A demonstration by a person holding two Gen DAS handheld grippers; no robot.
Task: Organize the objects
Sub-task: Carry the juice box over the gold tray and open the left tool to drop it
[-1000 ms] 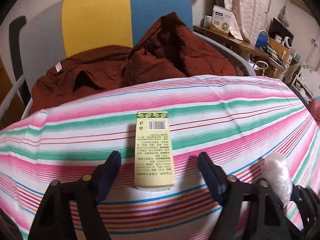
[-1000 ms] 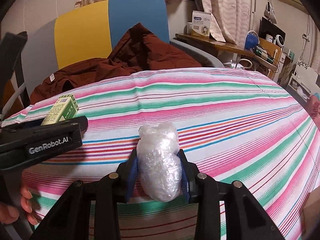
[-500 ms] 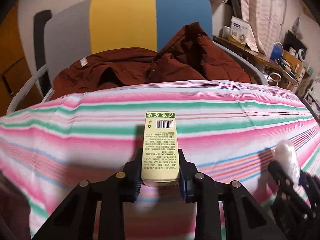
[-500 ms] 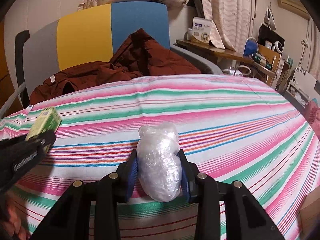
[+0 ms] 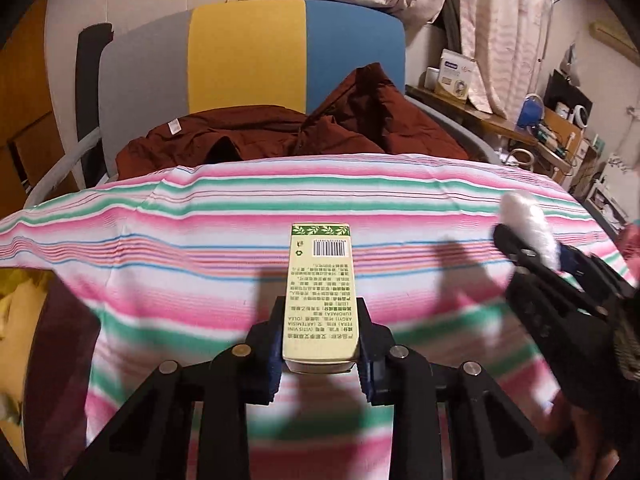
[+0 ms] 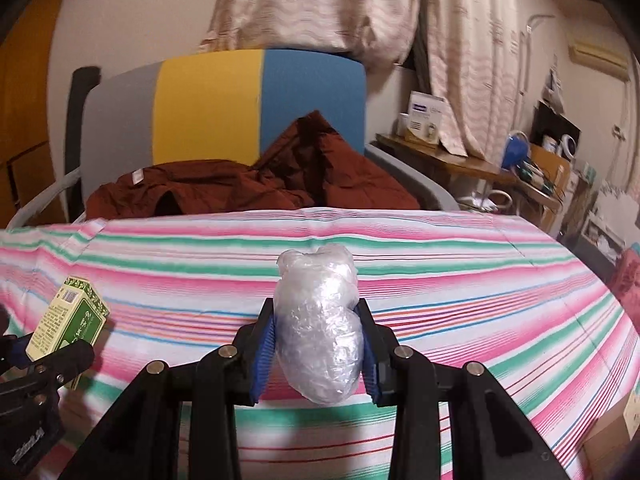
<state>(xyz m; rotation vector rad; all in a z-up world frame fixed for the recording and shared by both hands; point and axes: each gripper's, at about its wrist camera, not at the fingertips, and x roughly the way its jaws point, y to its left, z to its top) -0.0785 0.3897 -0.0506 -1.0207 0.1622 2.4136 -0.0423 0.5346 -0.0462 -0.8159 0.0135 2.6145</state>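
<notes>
Fingers (image 5: 276,344) of left gripper (image 5: 320,340): clenched on yellow-green carton (image 5: 320,296), held above striped cloth (image 5: 400,208). Right gripper (image 6: 318,344): grasping clear plastic-wrapped bundle (image 6: 320,320) over same cloth. Beyond: maroon garment (image 5: 280,132).

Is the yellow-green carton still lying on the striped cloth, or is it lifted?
Lifted. The left gripper is shut on the carton, whose shadow falls separately on the striped cloth.
</notes>
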